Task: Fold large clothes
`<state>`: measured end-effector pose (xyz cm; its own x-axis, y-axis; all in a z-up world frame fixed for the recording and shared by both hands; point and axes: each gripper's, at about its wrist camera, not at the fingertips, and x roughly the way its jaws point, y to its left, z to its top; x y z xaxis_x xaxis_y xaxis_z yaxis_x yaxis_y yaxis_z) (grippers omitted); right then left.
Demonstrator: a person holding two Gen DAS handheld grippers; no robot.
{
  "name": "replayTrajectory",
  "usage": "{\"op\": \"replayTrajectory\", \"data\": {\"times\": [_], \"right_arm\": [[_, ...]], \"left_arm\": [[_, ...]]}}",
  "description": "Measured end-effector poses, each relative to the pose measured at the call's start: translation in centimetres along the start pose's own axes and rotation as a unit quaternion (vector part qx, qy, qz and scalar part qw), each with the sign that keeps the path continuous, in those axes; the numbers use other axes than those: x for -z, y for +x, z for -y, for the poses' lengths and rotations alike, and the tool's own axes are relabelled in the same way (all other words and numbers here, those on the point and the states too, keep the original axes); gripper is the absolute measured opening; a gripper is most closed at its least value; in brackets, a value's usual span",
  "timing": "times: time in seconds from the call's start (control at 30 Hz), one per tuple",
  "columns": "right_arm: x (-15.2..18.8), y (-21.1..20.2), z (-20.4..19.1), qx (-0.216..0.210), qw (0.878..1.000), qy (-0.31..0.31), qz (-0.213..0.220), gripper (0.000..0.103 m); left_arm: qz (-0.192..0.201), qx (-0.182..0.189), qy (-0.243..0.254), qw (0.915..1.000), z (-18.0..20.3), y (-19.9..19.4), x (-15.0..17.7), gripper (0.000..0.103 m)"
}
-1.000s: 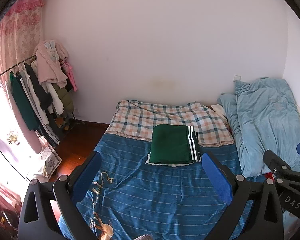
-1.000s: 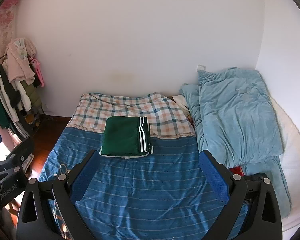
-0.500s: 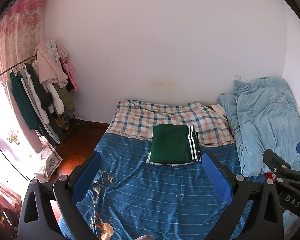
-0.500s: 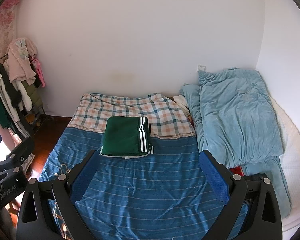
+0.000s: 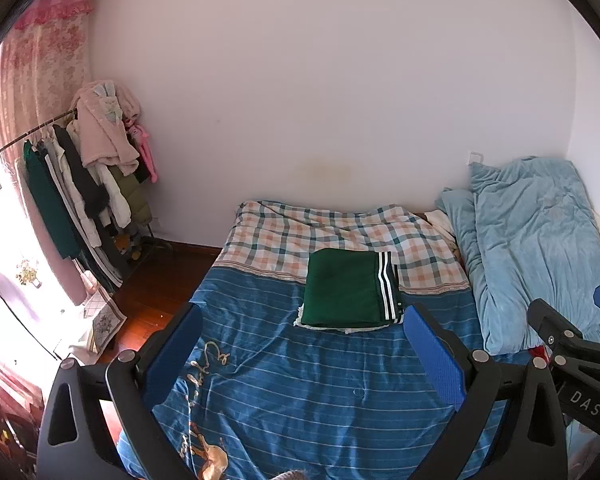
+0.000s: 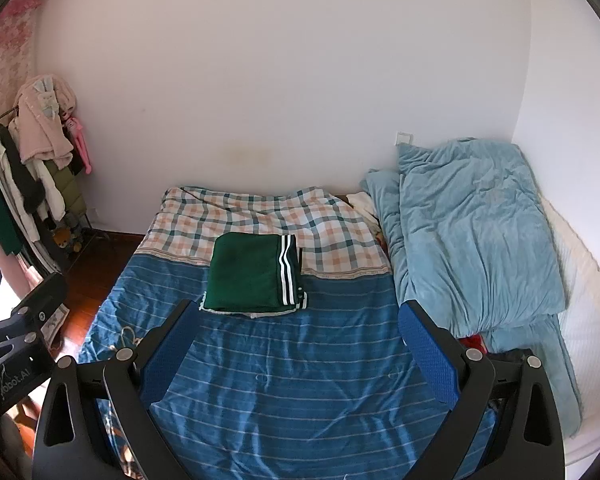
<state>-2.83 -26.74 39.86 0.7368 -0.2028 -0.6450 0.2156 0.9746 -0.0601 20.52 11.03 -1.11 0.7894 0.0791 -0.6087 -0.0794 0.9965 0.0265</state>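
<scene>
Clothes rack [image 5: 88,184] is way off on the left by the pink curtain [image 5: 48,60]. My left gripper [image 5: 302,344] is spread wide, nothing in it, hovering over the blue striped bedspread [image 5: 300,380]. The folded green garment [image 5: 350,286] sits mid-bed, partly on the checked blanket [image 5: 340,232]. My right gripper [image 6: 298,338] is released too. Light blue duvet [image 6: 472,232] is heaped on the right.

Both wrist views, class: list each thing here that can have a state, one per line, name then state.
Green garment with white stripes: folded, flat on the bed.
Blue striped bedcover: spread out, lightly creased.
Light blue quilt: bundled along the bed's right side.
Clothes on the rail: hanging.
Left gripper: open, empty.
Right gripper: open, empty.
</scene>
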Motion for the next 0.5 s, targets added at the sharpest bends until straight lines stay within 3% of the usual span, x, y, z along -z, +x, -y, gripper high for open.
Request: {"op": "replayTrajectory", "data": {"times": [0.5], "right_arm": [[-0.07, 0.28, -0.33, 0.000, 1.000, -0.001, 0.001, 0.101]], "left_arm": [[0.000, -0.004, -0.002, 1.0000, -0.30, -0.13, 0.08, 0.102]]}}
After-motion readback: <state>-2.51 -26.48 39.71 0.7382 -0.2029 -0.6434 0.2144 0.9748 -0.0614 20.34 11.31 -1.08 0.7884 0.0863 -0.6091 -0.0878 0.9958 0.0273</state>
